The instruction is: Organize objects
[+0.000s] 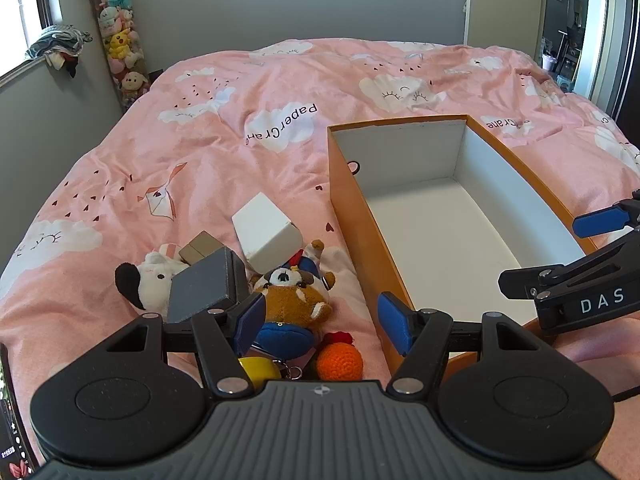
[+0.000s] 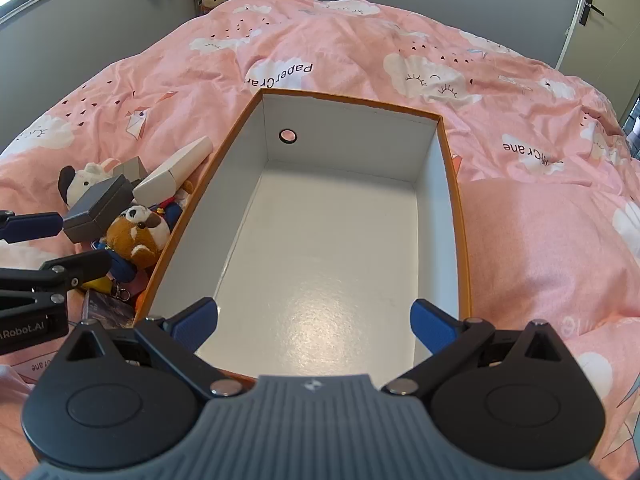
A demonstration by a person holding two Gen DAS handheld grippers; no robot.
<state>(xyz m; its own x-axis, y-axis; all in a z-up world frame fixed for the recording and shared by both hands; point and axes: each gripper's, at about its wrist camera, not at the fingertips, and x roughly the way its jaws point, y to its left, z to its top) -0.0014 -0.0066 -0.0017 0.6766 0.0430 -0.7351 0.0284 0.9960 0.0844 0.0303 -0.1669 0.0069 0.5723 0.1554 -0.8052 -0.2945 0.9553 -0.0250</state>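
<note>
With my left gripper point(image 1: 322, 322) spread over the brown plush dog point(image 1: 294, 300) and the right gripper point(image 2: 314, 326) spread empty above the orange box point(image 2: 462, 240) — closing carelessly could snag the grey box point(image 1: 204, 290) too.

The orange box point(image 2: 460, 216) lay open-topped on the pink quilt point(image 1: 224, 148), its white floor bare, so a gripper could drop straight in from above (only the walls hemmed the sides). Left of it the way was crowded: a grey box point(image 1: 204, 288), a white box point(image 1: 266, 230), a brown plush point(image 1: 294, 300) and a white plush point(image 1: 150, 280) lay heaped against the box's left wall. Beyond the heap and right of the box the quilt lay free.
</note>
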